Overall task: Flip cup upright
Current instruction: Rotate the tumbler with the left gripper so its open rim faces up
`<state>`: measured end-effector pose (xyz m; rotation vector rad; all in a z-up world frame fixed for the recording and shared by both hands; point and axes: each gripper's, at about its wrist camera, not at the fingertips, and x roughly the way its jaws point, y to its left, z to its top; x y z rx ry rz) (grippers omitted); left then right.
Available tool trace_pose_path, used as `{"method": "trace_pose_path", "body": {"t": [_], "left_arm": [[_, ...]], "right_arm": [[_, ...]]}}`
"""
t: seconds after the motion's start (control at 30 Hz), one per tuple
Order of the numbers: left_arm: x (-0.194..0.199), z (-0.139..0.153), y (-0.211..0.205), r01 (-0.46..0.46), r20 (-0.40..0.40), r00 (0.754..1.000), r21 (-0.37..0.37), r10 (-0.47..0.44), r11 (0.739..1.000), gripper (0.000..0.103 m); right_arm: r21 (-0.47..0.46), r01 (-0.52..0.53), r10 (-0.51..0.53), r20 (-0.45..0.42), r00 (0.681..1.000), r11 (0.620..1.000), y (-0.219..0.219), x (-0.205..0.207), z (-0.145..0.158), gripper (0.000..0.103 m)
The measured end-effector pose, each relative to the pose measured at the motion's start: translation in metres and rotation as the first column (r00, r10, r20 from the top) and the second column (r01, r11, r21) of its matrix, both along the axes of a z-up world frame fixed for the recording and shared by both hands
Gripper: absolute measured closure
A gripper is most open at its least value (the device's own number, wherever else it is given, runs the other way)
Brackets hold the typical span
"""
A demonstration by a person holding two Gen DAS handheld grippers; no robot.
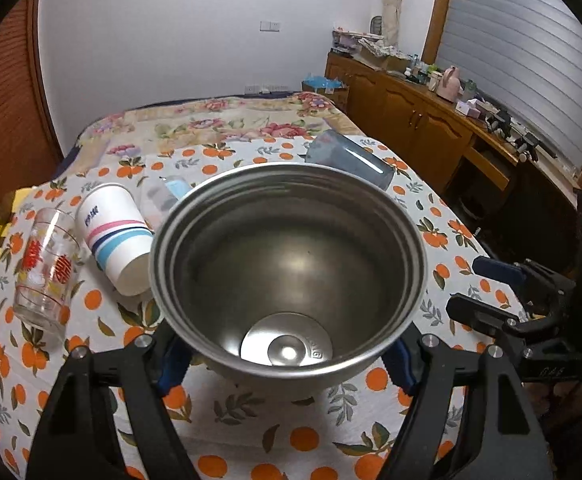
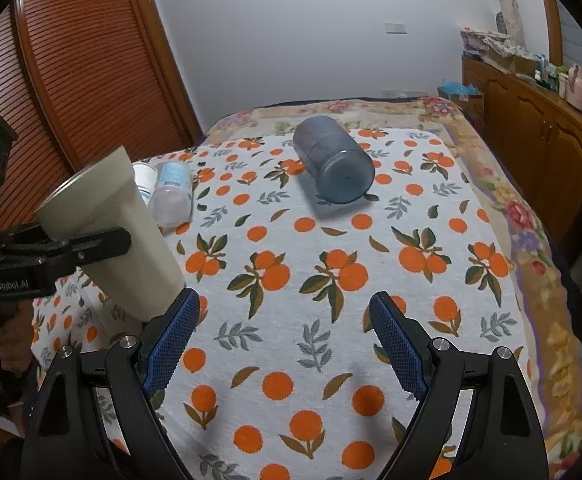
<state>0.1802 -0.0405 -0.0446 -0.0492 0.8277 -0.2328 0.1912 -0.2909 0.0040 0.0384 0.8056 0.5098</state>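
Observation:
My left gripper point(image 1: 287, 364) is shut on a steel tumbler point(image 1: 287, 272) with a cream outside. Its open mouth faces the left wrist camera. In the right wrist view the tumbler point(image 2: 119, 232) is tilted, mouth up and to the left, its base close to the cloth, with the left gripper point(image 2: 103, 246) clamped across its middle. My right gripper point(image 2: 283, 344) is open and empty above the orange-print cloth; it also shows in the left wrist view point(image 1: 491, 292). A blue translucent cup point(image 2: 333, 160) lies on its side farther back.
A paper cup point(image 1: 115, 236) with stripes lies on its side at the left, beside a glass point(image 1: 43, 268) with red print. A clear plastic bottle point(image 2: 171, 194) lies behind the tumbler. The table point(image 2: 331, 360) carries an orange-print cloth. A wooden sideboard point(image 2: 539, 136) runs along the right.

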Motion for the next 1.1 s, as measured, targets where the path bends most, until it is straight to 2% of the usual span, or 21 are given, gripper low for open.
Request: {"method": "trace_pose_path", "body": {"t": [0.33, 0.47, 0.6, 0.77, 1.1], "left_arm": [[-0.012, -0.011, -0.009, 0.026, 0.035, 0.999, -0.004, -0.026, 1.000, 0.022], [-0.018, -0.012, -0.014, 0.008, 0.055, 0.998, 0.035, -0.010, 0.999, 0.022], [-0.022, -0.013, -0.013, -0.001, 0.048, 0.999, 0.037, -0.001, 0.999, 0.022], [-0.028, -0.013, -0.012, -0.010, 0.051, 0.999, 0.047, 0.007, 0.999, 0.021], [-0.055, -0.010, -0.006, -0.074, 0.115, 0.992, 0.119, 0.060, 0.990, 0.021]], "right_arm": [[-0.019, 0.006, -0.006, 0.007, 1.000, 1.000, 0.005, 0.003, -0.002, 0.015], [-0.013, 0.009, -0.008, 0.008, 1.000, 1.000, 0.007, 0.003, 0.000, 0.015], [-0.028, 0.007, -0.007, 0.026, 1.000, 1.000, 0.009, -0.001, -0.001, 0.015], [-0.004, 0.015, -0.015, 0.026, 1.000, 1.000, 0.007, -0.003, 0.001, 0.015], [0.030, 0.022, -0.024, 0.057, 0.998, 0.999, 0.011, -0.013, 0.009, 0.013]]}}
